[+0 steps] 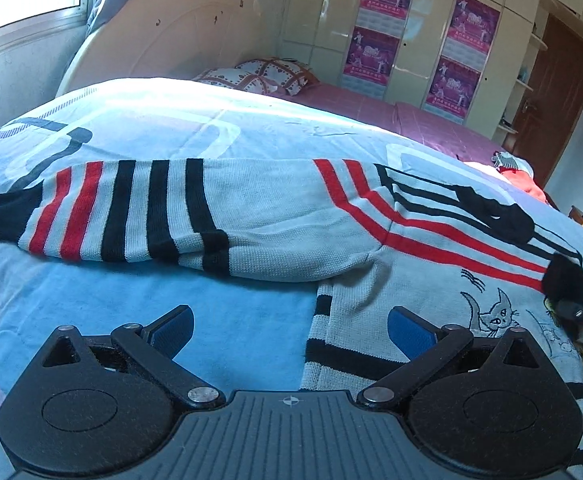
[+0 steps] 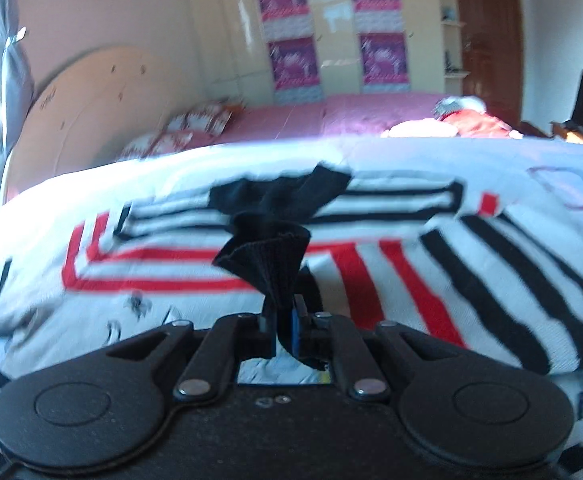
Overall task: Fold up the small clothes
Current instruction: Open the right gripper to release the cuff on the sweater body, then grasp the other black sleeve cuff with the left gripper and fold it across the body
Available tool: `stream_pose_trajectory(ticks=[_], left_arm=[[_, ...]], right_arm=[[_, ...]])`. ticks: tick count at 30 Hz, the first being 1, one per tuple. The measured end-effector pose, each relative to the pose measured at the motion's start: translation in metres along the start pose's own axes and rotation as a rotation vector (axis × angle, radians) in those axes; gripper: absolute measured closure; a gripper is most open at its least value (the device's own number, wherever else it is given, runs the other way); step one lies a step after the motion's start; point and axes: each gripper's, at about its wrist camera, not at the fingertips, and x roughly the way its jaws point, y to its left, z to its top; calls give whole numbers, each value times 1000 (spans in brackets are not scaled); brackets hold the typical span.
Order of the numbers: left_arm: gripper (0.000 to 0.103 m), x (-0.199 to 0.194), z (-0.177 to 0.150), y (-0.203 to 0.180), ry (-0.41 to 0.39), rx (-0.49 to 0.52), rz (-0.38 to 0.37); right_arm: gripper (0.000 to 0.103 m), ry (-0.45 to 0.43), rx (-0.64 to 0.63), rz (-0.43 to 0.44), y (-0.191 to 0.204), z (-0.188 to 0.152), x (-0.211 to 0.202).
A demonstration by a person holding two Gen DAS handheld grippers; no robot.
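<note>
Spread across the blue bed cover [image 1: 227, 332], the striped sweater [image 1: 275, 216] lies flat. Left tool [image 1: 291, 330] gapes empty; right tool [image 2: 281, 334] pinches its black cuff [image 2: 267, 256], seemingly loosely. Thin knit could slip free mid-fold, dropping the sleeve crooked.

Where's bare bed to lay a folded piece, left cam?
Bare blue quilt lies below the outstretched sleeve, left of the sweater's body. A second patch lies beyond the sleeve, toward the pillow. The right side is crowded: sweater and right claw.
</note>
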Motion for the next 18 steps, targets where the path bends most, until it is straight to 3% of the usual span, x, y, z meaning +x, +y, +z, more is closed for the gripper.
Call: stream_pose_trajectory(ticks=[2, 3, 4, 7, 8, 9, 11, 14, 16, 18], left_arm=[[0, 0, 1, -4, 0, 4, -10], [0, 1, 2, -7, 0, 3, -23], [0, 0, 3, -10, 1, 2, -43], [1, 7, 8, -34, 25, -11, -149], [5, 12, 9, -45, 37, -20, -202], [32, 18, 11, -58, 58, -26, -260], [44, 33, 12, -83, 128, -73, -389], [44, 61, 7, -121, 232, -162, -536], [44, 77, 2, -143, 266, -200, -577], [44, 94, -3, -161, 290, -216, -570]], right_arm=[[73, -1, -26, 17, 7, -6, -1], [61, -13, -49, 22, 10, -6, -6], [59, -33, -69, 26, 11, -11, -18], [60, -88, -85, 10, 6, -11, -42], [60, -100, -73, -2, 2, -13, -48], [60, -108, -55, -14, -4, -13, -56], [60, -114, -13, -43, -20, -14, -71], [60, -130, 21, -82, -41, -17, -90], [60, -135, 36, -104, -55, -17, -99], [60, -143, 50, -129, -68, -20, -109]])
